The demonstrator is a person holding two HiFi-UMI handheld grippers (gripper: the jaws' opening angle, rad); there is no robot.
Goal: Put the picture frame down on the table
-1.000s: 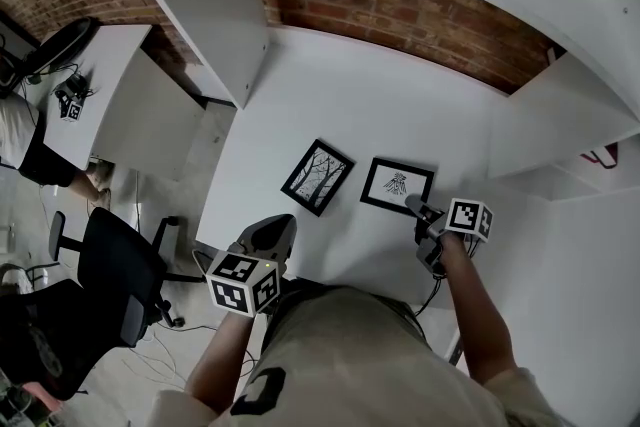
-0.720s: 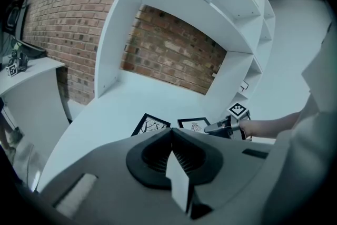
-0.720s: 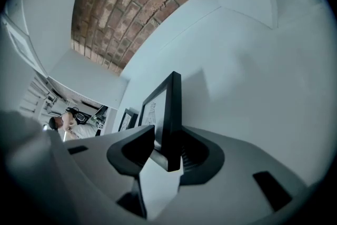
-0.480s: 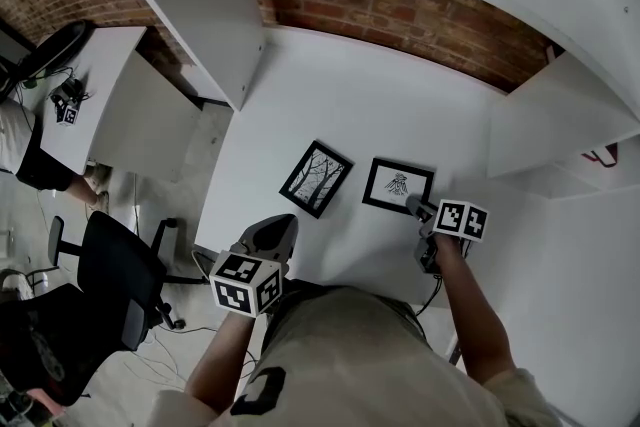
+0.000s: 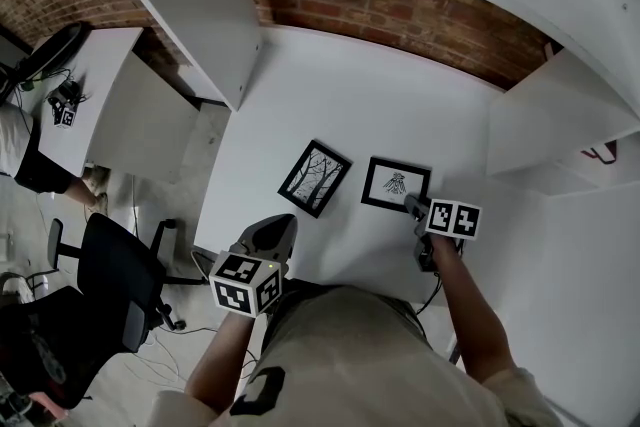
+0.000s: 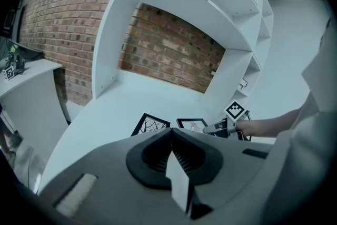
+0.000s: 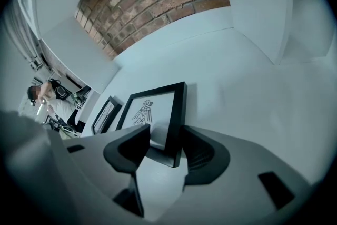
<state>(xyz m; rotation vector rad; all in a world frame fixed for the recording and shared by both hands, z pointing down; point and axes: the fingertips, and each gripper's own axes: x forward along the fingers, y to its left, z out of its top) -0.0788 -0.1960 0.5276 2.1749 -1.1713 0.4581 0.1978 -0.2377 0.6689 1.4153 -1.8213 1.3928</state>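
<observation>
A white desk (image 5: 380,105) fills the middle of the frame, with a red brick wall (image 5: 400,10) along its top edge. At centre lie a black-framed tree picture (image 5: 316,177) and, just to its right, a black-framed picture of a small dark figure (image 5: 396,184). The right tongs (image 5: 411,204) reach that picture's lower right corner, and their jaws have just been opening with the corner between them. The left tongs (image 5: 280,221) hang over the desk's lower edge.

Left claw (image 6: 171,130) shut, empty, held low; right claw (image 7: 164,137) angled down, jaws just opened, frame (image 7: 151,112) corner between

White table (image 5: 360,85) carries two things, near each other; tree picture frame (image 5: 316,177), bird picture frame (image 5: 396,184).
</observation>
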